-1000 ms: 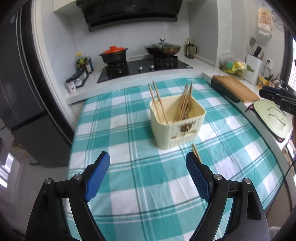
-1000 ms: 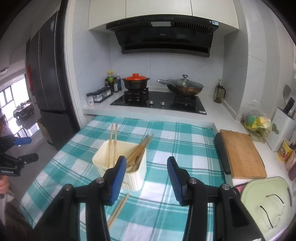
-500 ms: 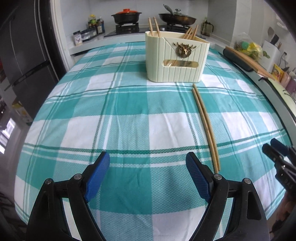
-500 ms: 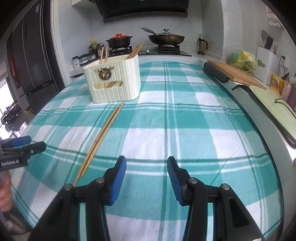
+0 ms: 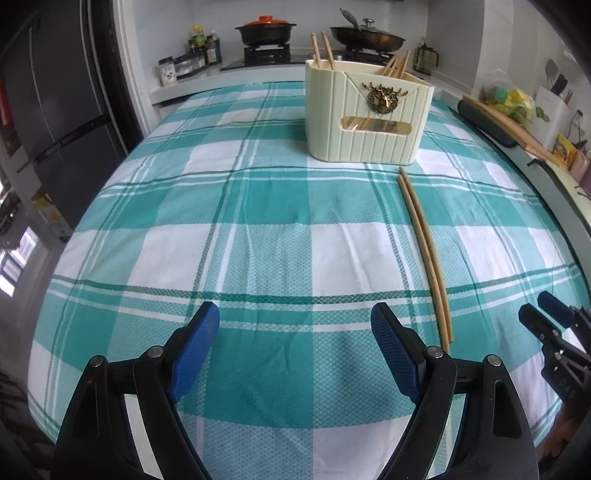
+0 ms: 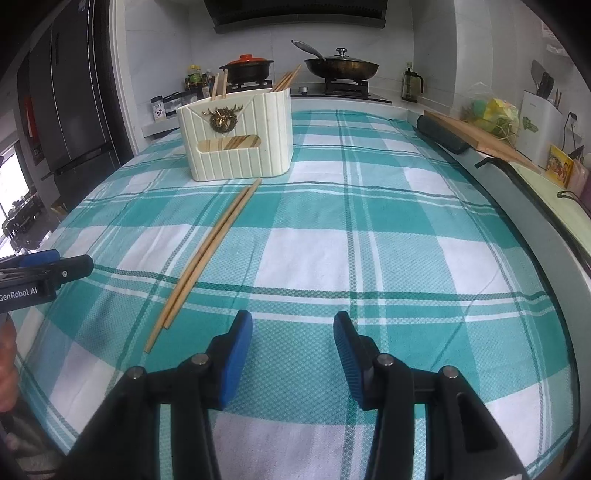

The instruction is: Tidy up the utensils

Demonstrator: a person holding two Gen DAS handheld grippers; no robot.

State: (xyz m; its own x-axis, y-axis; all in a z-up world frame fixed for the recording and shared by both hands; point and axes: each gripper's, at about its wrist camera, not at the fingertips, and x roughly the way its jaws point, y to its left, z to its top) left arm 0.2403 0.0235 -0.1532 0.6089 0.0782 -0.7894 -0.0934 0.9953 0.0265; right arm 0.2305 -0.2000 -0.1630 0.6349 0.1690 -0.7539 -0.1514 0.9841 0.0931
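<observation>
A cream utensil holder (image 5: pixel 367 116) with a gold deer emblem stands on the teal checked tablecloth (image 5: pixel 229 206); several wooden chopsticks stick out of it. It also shows in the right wrist view (image 6: pixel 236 138). A pair of wooden chopsticks (image 5: pixel 424 247) lies flat on the cloth in front of the holder, also in the right wrist view (image 6: pixel 207 258). My left gripper (image 5: pixel 295 347) is open and empty, low over the near cloth, left of the pair. My right gripper (image 6: pixel 293 350) is open and empty, right of the pair.
A stove with a red-lidded pot (image 5: pixel 266 29) and a wok (image 5: pixel 365 35) stands behind the table. A cutting board (image 6: pixel 480 138) and a utensil block (image 6: pixel 541 125) sit on the counter at right. A dark fridge (image 5: pixel 55 122) stands at left.
Both grippers have dropped from high above the holder to low over the near edge of the cloth. The holder and the chopsticks have stayed in place. Both grippers stay open.
</observation>
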